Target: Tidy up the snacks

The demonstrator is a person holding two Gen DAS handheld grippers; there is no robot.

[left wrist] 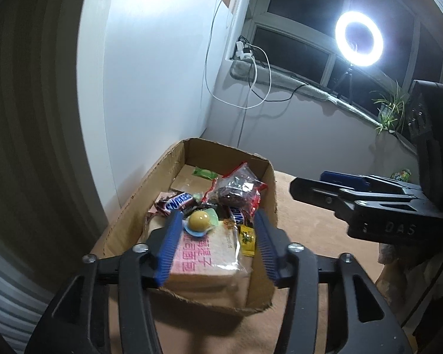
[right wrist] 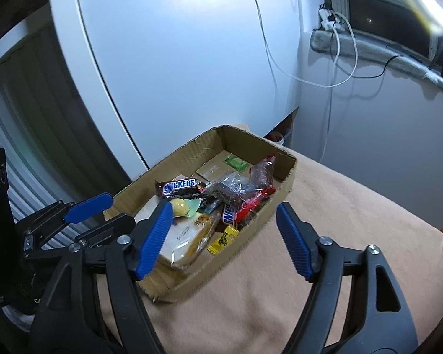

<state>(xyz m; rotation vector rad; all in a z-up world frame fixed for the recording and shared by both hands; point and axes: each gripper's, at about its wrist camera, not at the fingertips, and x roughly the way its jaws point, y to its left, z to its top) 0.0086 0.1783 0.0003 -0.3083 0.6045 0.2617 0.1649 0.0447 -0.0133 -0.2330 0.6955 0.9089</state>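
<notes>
A shallow cardboard box (left wrist: 127,215) (right wrist: 283,194) sits on a beige cloth and holds several snacks: a wrapped bread pack (left wrist: 209,253) (right wrist: 186,236), a yellow jelly cup (left wrist: 199,221) (right wrist: 181,206), Snickers bars (left wrist: 177,202) (right wrist: 180,187), a red-edged clear bag of dark snacks (left wrist: 239,191) (right wrist: 239,191), a small yellow packet (left wrist: 247,240) (right wrist: 223,240) and a green packet (left wrist: 203,172) (right wrist: 236,162). My left gripper (left wrist: 218,224) hovers open and empty over the box's near end. My right gripper (right wrist: 224,215) is open and empty by the box's near right edge; it also shows in the left wrist view (left wrist: 325,183).
The beige cloth (right wrist: 339,221) covers the surface around the box. A white cabinet (right wrist: 177,59) stands behind it. A window sill with cables (left wrist: 251,67), a lit ring light (left wrist: 358,38) and a plant (left wrist: 389,109) are at the back right.
</notes>
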